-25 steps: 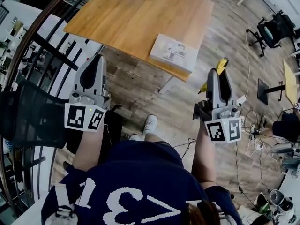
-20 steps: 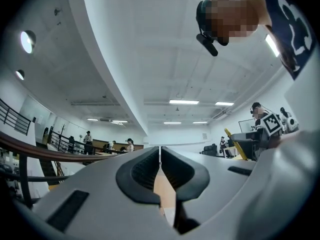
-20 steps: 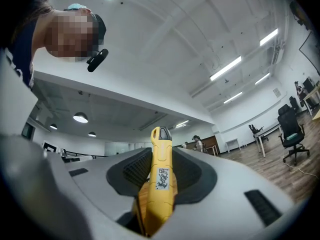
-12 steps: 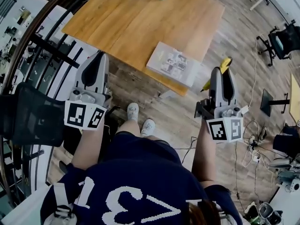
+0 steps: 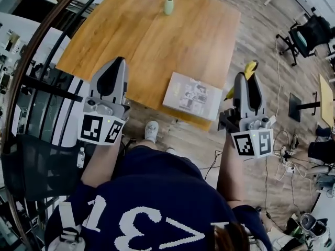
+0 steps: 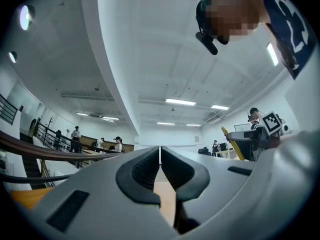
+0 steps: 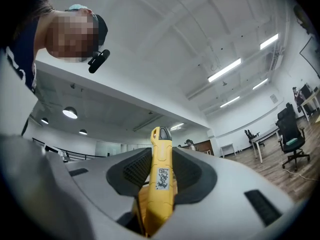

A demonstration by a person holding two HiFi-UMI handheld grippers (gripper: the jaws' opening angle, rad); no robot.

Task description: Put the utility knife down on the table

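Observation:
A yellow utility knife (image 7: 161,184) stands clamped between the jaws of my right gripper (image 7: 162,176), its tip sticking out past them. In the head view the right gripper (image 5: 247,80) hangs over the floor just right of the wooden table (image 5: 131,41), and the utility knife (image 5: 250,68) shows as a yellow end at its tip. My left gripper (image 5: 111,72) is shut with nothing in it and hovers over the table's near-left part. From the left gripper view its jaws meet with no gap at the left gripper (image 6: 160,156).
A booklet (image 5: 192,95) lies at the table's near edge, between the two grippers. A small green vase (image 5: 168,5) stands at the far side. A curved railing (image 5: 36,61) runs left of the table. Office chairs (image 5: 309,33) and floor cables (image 5: 285,150) are on the right.
The person has stepped closer to the table, which now reaches between the grippers. The left gripper has come over the tabletop. The right gripper still holds the knife.

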